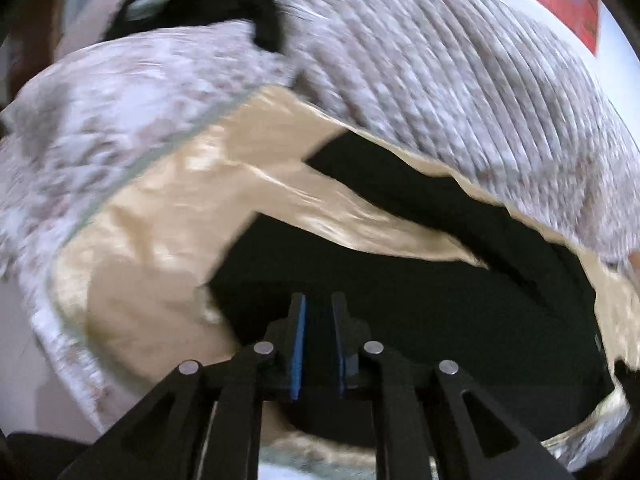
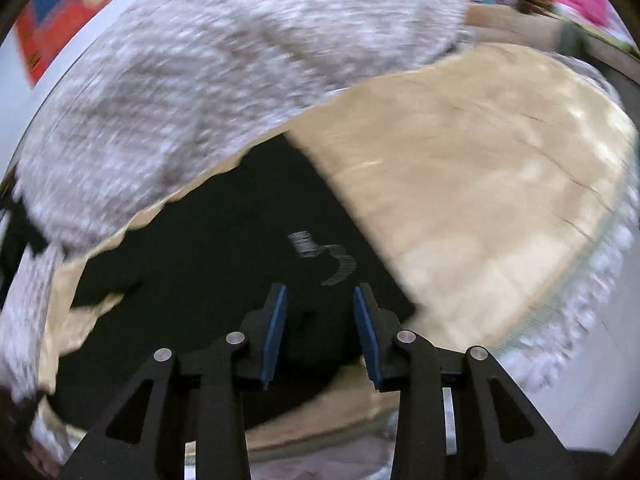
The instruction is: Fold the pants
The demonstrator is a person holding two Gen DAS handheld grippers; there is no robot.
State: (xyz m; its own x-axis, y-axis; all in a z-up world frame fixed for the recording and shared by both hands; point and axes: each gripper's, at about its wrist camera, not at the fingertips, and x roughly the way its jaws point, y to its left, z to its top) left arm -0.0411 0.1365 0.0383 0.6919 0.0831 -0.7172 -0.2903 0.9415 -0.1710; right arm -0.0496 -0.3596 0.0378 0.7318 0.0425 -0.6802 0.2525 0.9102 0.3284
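Surface: a tan satin sheet (image 2: 500, 184) fills the right half of the right wrist view, spread on a bed; a grey ribbed blanket (image 1: 460, 64) arcs across the upper right of the left wrist view, and a pale floral cover (image 1: 100, 120) lies at upper left there.
Pants: the black pants (image 2: 208, 256) lie flat on the sheet, in the lower centre of both views, with a pale printed mark (image 2: 324, 256) just above the right claw.
Right gripper (image 2: 320, 300): jaws apart, blue pads clear of the cloth, nothing pinched.
Left gripper (image 1: 318, 300): jaws narrowly parted over black cloth; I cannot tell whether a layer sits between them.
Step, as I judge it: letting go after laying a fold.
Doing it well: open both fully before lifting away, so no layer drags; then smooth the wavy upper edge.
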